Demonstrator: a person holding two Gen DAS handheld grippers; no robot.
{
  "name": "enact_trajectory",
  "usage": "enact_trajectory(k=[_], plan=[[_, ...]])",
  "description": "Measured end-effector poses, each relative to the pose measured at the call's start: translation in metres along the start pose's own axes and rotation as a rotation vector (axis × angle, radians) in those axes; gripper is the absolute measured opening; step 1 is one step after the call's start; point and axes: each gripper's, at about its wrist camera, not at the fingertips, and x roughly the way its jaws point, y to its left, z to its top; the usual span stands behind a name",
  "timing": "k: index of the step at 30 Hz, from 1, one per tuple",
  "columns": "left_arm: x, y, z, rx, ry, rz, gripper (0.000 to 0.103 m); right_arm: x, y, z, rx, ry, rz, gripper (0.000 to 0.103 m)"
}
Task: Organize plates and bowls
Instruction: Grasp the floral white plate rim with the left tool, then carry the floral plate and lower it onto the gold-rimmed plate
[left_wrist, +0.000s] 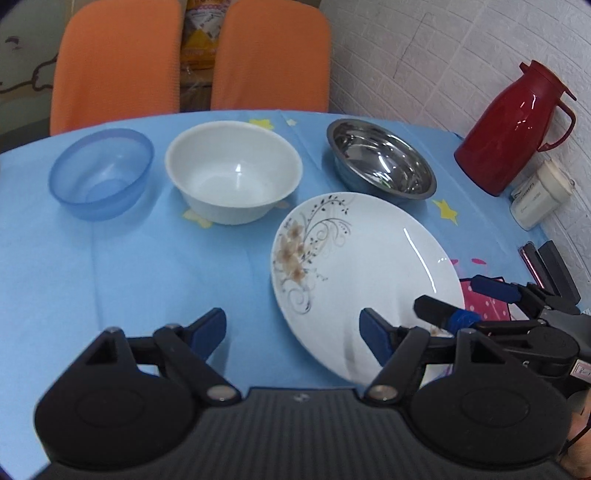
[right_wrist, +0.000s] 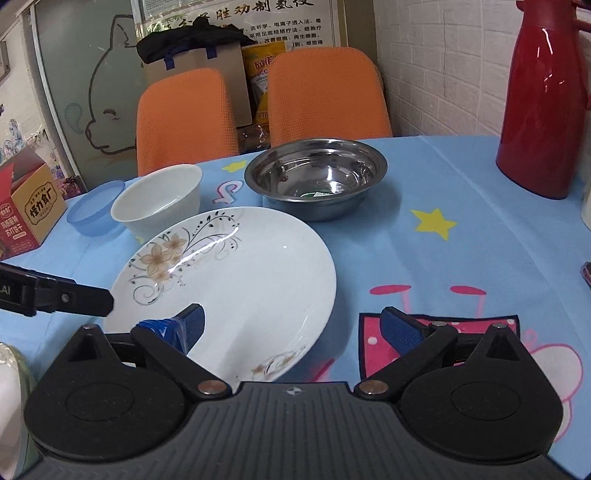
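Floral plate before 3 bowls

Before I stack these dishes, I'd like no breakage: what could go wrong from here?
1. The flowered plate lies flat, so open jaws may skid on its glossy rim.
2. Both grippers crowd the plate's near side: left gripper, right gripper; they could collide.
3. The red jug stands near; a wide swing might topple it.

Even, bright overhead light. Glare streaks on the plate, steel bowl and red flask. Shadows soft and short on the worktop. Slight overall blur; strong fisheye bending and dark vignette at corners.
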Motion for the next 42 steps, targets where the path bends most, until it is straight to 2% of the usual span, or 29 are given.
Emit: enact_trajectory(k=[7, 11, 14, 23, 27, 30, 36, 42], plan=[[0.043, -0.013, 0.015, 0.008, 0.049, 0.035, 0.07, 0.022, 0.007, 0.005, -0.056, 0.032, 0.03, 0.089], [0.05, -0.021, 0.018, 0.024, 0.032, 0.061, 0.071, 0.03, 0.01, 0.001, -0.062, 0.045, 0.058, 0.09], [0.052, -0.026, 0.016, 0.035, 0.017, 0.09, 0.071, 0.031, 0.016, -0.003, -0.11, 0.028, 0.034, 0.09], [0.054, -0.035, 0.011, 0.068, 0.004, 0.138, 0.069, 0.028, 0.011, -0.01, -0.12, -0.021, 0.05, 0.091], [0.053, -0.038, 0.009, 0.068, -0.003, 0.142, 0.065, 0.03, 0.024, -0.011, -0.13, -0.026, 0.051, 0.091], [0.048, -0.038, 0.008, 0.045, 0.019, 0.133, 0.058, 0.029, 0.026, -0.01, -0.107, -0.018, 0.033, 0.09], [0.028, -0.041, -0.008, 0.031, 0.001, 0.121, 0.057, 0.003, 0.034, -0.019, -0.078, -0.031, 0.022, 0.09], [-0.01, -0.047, -0.031, 0.046, -0.047, 0.098, 0.057, -0.034, 0.052, -0.032, -0.073, -0.075, -0.017, 0.091]])
